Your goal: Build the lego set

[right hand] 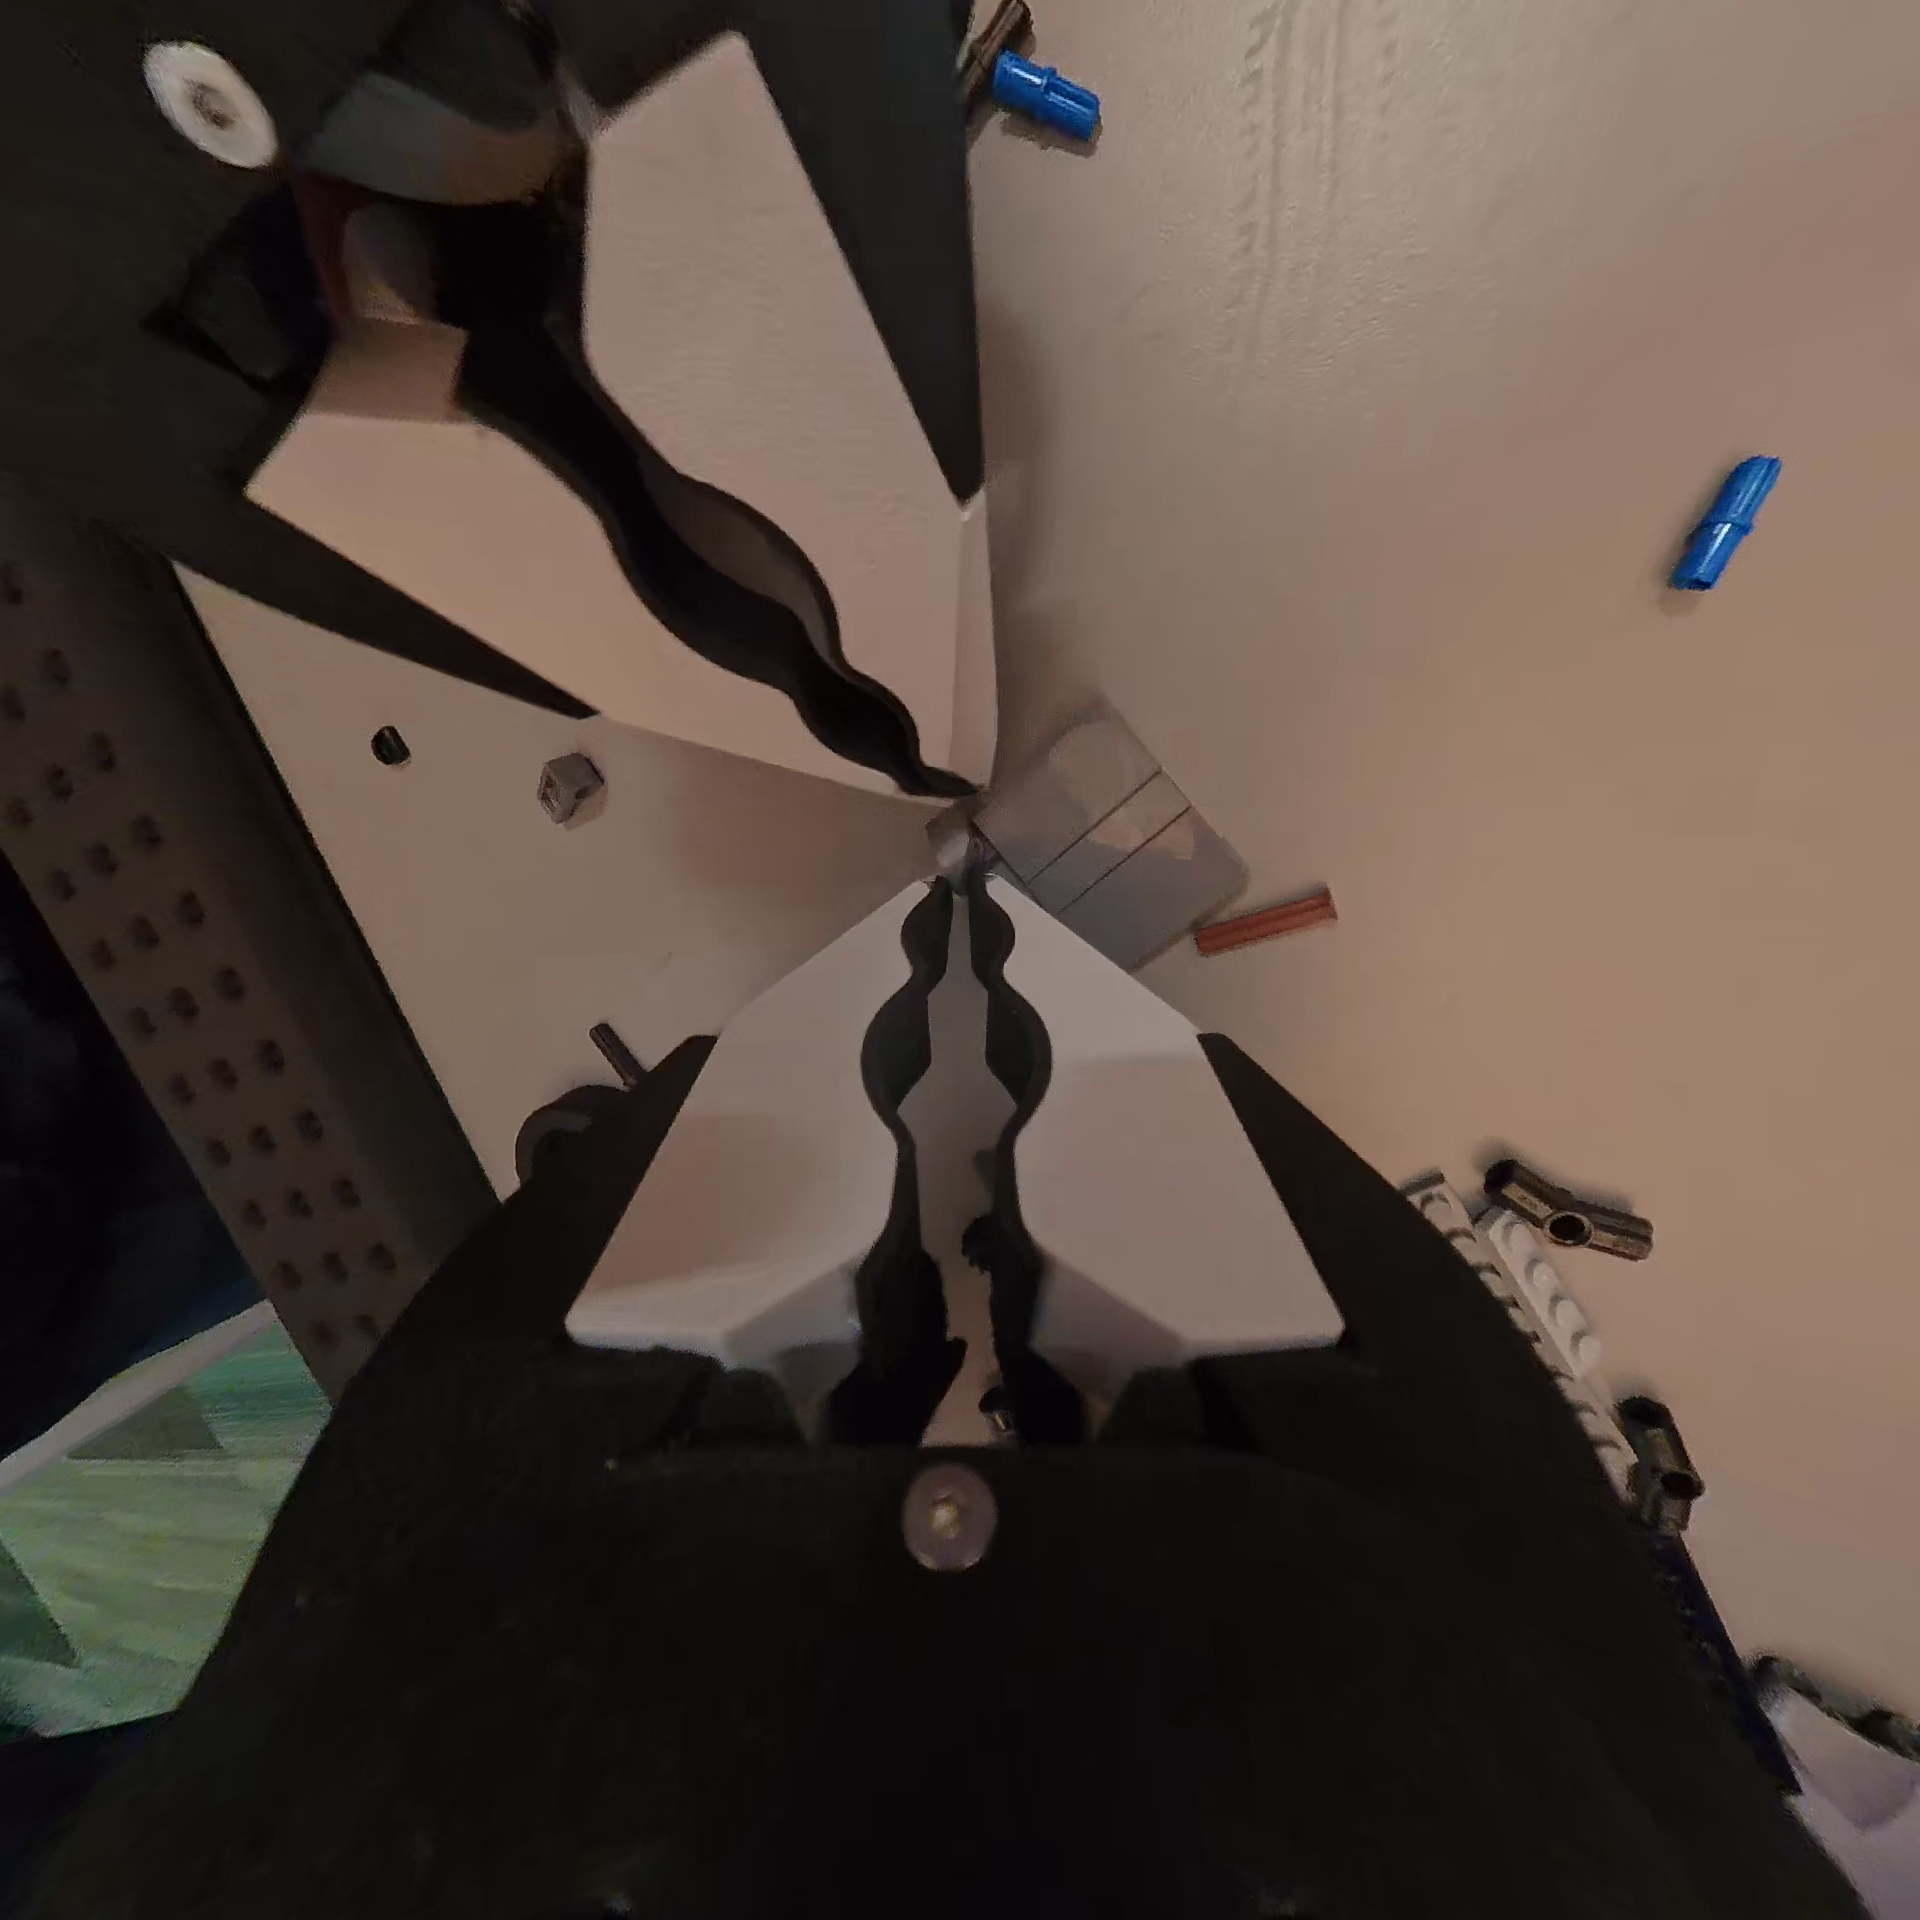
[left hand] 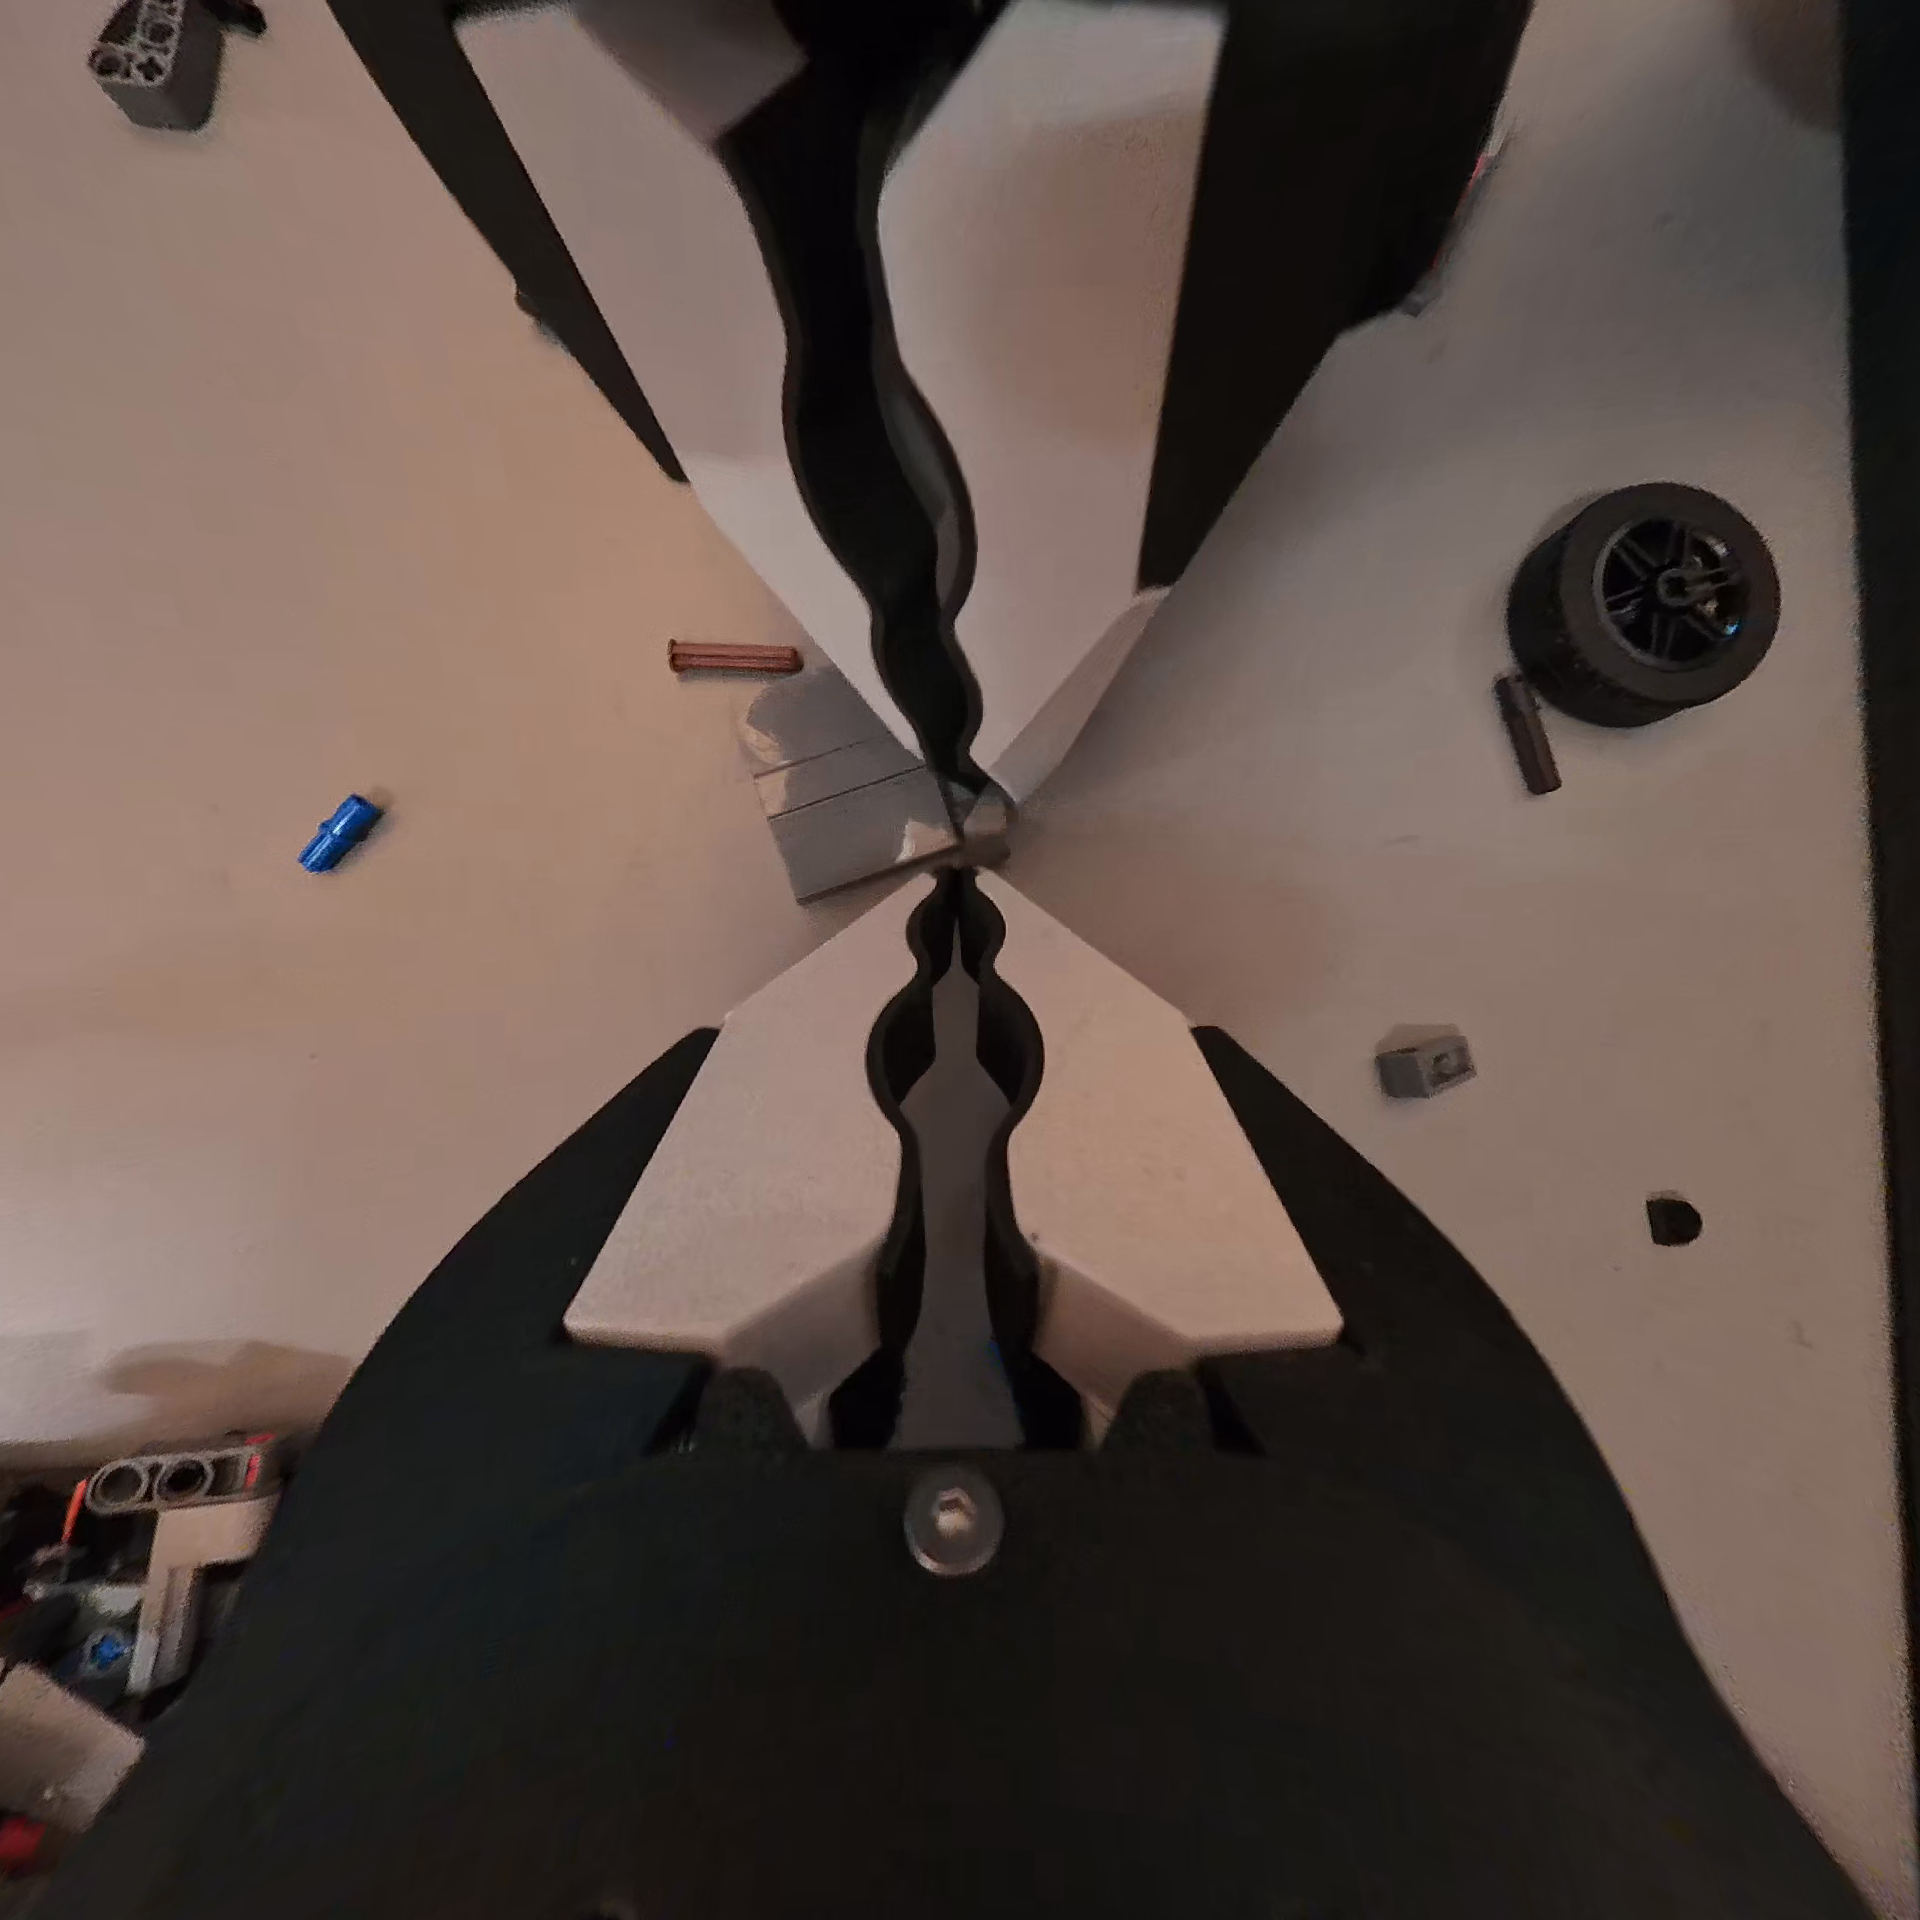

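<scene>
Both grippers, left gripper (left hand: pixel 958 871) and right gripper (right hand: pixel 956 878), are closed tip-to-tip on the grey piece (left hand: pixel 847 805). A wheel (left hand: pixel 1647 615) is seen in the left wrist view only.

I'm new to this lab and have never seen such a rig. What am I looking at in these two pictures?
Each picture comes from a camera mounted on a hand-held two-finger gripper, looking along its fingers. The left gripper and right gripper meet tip to tip, both closed on a small grey piece beside a grey stepped block. On the pale table lie loose Lego parts: a blue pin, a brown axle, a black wheel and a small grey brick.
</scene>
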### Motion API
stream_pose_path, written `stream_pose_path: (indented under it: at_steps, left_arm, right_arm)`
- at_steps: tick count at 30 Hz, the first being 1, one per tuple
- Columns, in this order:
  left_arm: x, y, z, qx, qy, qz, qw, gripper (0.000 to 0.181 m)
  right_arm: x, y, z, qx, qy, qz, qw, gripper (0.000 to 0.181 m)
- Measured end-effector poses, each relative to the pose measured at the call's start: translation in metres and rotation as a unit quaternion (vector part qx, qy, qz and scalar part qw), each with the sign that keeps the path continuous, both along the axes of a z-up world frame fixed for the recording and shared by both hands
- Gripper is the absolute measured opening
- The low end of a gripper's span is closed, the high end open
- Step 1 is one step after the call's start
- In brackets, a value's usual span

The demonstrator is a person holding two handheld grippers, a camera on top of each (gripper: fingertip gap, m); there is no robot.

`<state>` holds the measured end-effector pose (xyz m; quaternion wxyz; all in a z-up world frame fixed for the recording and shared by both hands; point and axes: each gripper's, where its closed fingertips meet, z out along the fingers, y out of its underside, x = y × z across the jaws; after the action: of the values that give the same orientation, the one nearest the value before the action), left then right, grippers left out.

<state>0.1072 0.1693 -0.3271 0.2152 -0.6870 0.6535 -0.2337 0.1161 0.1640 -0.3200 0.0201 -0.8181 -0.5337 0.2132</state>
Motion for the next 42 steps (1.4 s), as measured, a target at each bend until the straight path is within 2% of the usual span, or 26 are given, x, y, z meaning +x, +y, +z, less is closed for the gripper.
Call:
stream_pose_path:
  at_steps: [16,42]
  left_arm:
    - [0.009,-0.004,0.015,-0.001,-0.036,-0.008,0.999,0.0]
    - [0.007,0.001,0.009,0.027,-0.02,-0.009,0.999,0.0]
  right_arm:
    - [0.003,0.0,-0.006,0.002,-0.015,-0.002,1.0,0.0]
    - [0.0,0.003,-0.006,0.005,-0.014,-0.016,1.0,0.0]
